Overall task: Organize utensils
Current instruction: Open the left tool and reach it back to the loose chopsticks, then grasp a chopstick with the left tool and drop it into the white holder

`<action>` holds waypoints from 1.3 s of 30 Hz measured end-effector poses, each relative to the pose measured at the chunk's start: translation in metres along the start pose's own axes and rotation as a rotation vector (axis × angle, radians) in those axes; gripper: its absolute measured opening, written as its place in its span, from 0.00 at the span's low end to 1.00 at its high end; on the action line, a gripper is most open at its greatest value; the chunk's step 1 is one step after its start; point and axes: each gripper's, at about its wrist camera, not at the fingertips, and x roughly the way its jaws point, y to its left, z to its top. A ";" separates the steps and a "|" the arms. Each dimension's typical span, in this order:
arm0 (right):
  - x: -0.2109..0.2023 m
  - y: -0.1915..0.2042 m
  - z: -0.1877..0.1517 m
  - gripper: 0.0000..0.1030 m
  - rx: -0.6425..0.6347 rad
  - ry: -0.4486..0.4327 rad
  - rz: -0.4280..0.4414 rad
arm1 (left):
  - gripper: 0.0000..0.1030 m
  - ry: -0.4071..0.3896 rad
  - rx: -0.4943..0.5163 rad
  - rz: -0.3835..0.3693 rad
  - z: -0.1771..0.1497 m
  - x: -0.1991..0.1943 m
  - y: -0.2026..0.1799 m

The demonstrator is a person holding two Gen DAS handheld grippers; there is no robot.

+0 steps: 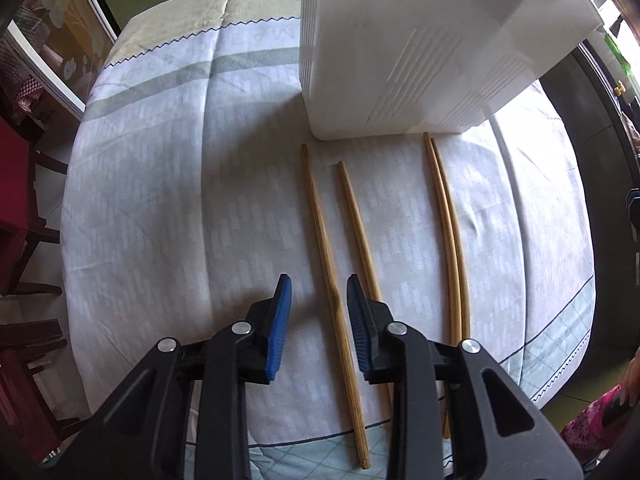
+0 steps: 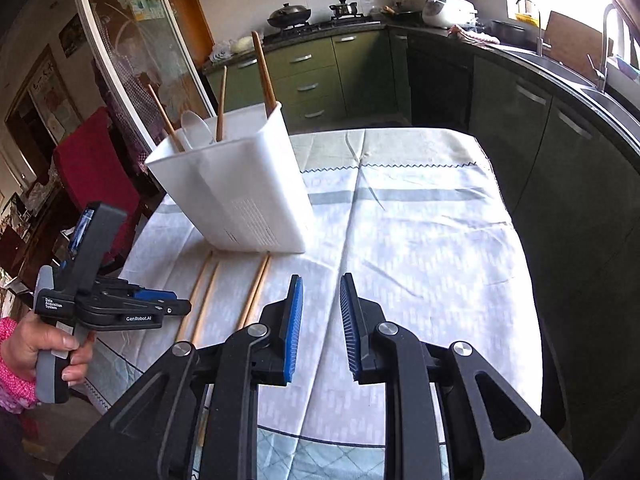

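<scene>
Four thin wooden chopsticks (image 1: 448, 240) waited by the tall white plastic holder (image 2: 248, 196); three stood inside. Both grippers (image 1: 319, 300) (image 2: 321, 308) gaped, empty.

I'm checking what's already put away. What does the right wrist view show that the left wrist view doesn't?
Only the right wrist view looks into the bin: three chopsticks and a white spoon stand in it. It also shows the hand holding the left gripper, and the kitchen counter.

Only the left wrist view shows the leftmost chopstick lying between the left gripper's open fingers.

Both show the bin, four chopsticks on the tablecloth, and open jaws.
</scene>
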 end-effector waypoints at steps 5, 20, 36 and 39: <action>0.018 0.000 -0.003 0.19 -0.003 0.041 -0.004 | 0.21 0.015 0.012 0.028 0.001 0.010 -0.007; 0.133 0.063 -0.011 0.19 -0.083 0.310 0.051 | 0.09 0.000 0.035 0.058 -0.012 0.014 0.011; 0.153 0.097 -0.012 0.17 -0.164 0.365 -0.044 | 0.10 -0.010 0.071 0.056 -0.015 0.009 0.007; 0.156 0.108 -0.013 0.22 -0.192 0.361 -0.065 | 0.14 0.000 0.065 0.062 -0.011 0.010 0.006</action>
